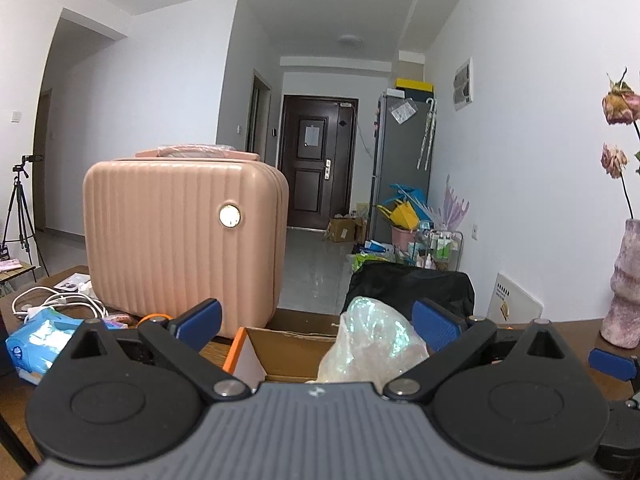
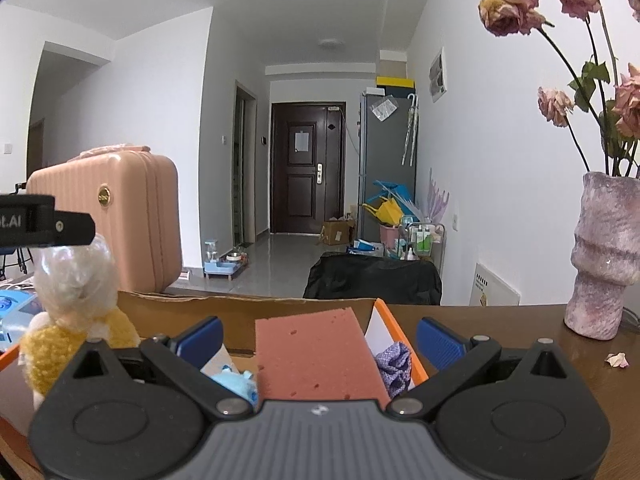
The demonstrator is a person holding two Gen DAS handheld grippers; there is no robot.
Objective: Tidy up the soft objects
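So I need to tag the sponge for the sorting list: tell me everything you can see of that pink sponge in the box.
The pink sponge is a flat salmon-coloured rectangular slab with small scattered pores, soft foam by the look of it. It stands tilted in the cardboard box, its upper end toward the box's far wall. A light blue plush toy lies at its left, a purple cloth at its right. It sits between the open fingers of the right hand-held gripper, which do not press on it.

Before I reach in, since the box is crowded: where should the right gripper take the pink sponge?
Grip the pink sponge across its raised far end, coming from above. It leans as a flat slab in the cardboard box, with the purple cloth and blue plush flanking lower down. The right gripper looks open wide enough.
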